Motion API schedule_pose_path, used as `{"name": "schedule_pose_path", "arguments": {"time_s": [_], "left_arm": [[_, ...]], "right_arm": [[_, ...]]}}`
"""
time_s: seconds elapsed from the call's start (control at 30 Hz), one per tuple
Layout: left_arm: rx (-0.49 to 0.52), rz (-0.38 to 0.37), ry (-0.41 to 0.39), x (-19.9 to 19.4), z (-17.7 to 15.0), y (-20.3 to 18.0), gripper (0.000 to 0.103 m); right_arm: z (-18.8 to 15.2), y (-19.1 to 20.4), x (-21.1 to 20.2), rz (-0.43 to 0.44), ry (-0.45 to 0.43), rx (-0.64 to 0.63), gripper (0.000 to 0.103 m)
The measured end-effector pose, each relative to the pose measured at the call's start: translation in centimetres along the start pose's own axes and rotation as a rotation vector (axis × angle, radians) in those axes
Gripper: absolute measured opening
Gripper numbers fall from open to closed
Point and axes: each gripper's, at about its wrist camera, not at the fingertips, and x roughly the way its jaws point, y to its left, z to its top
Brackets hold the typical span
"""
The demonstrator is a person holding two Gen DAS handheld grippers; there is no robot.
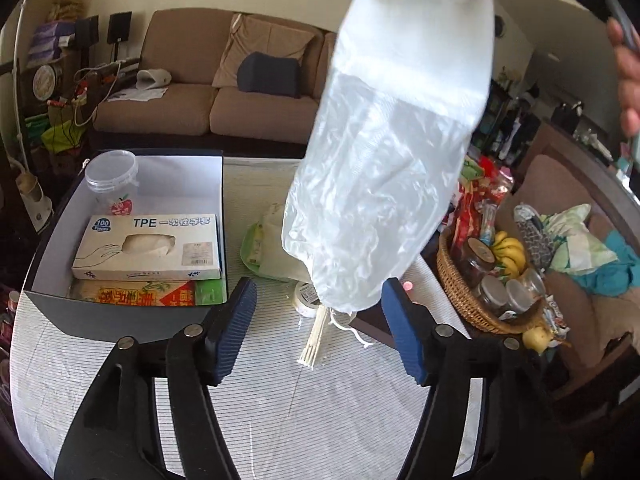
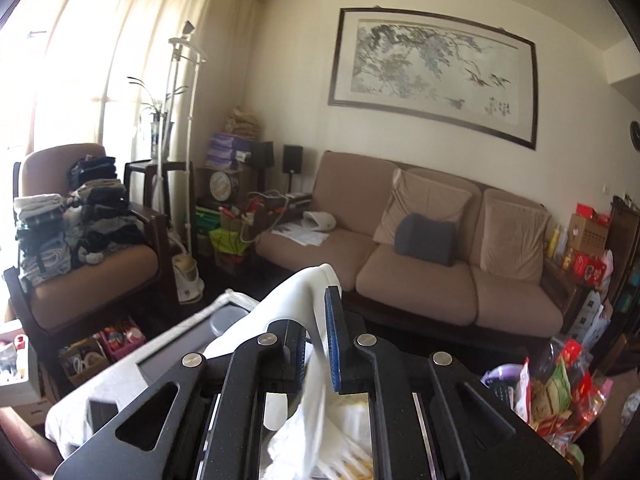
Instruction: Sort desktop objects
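A white and clear plastic bag hangs from above in the left wrist view, over the table. My left gripper is open and empty, low over the striped tablecloth, with the bag's bottom between and beyond its fingers. My right gripper is raised and shut on the bag's white top. A dark box at the left holds a TPE glove box, a clear tub and a red and yellow packet.
On the table lie a tape roll, a bundle of white sticks and a green tray with a cream bag. A wicker basket with jars and bananas stands at the right. A sofa is behind.
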Motion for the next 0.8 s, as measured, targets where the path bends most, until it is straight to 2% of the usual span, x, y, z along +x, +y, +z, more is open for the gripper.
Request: {"name": "schedule_pose_path", "arguments": {"time_s": [0.17, 0.33, 0.47, 0.53, 0.63, 0.8], "left_arm": [[-0.013, 0.114, -0.056, -1.6, -1.9, 1.8, 0.075], [-0.131, 0.098, -0.084, -2.5, -3.3, 5.5, 0.077], [-0.240, 0.083, -0.095, -3.5, -2.7, 10.4, 0.074], [-0.255, 0.094, -0.103, -4.4, -1.8, 12.9, 0.042], [-0.202, 0.148, -0.086, -5.3, -0.1, 16.0, 0.025], [-0.078, 0.263, -0.047, -4.7, 3.3, 18.9, 0.024]], "right_arm": [[3.2, 5.1, -0.6, 0.025, -0.009, -0.052, 0.008], [5.5, 9.0, -0.4, 0.079, -0.001, -0.048, 0.008], [5.9, 11.3, 1.1, 0.095, 0.028, -0.067, 0.008], [5.6, 12.3, 2.3, 0.105, 0.044, -0.071, 0.008], [4.9, 13.3, 4.4, 0.112, 0.061, -0.080, 0.008], [2.8, 14.3, 9.3, 0.126, 0.109, -0.068, 0.008]]}}
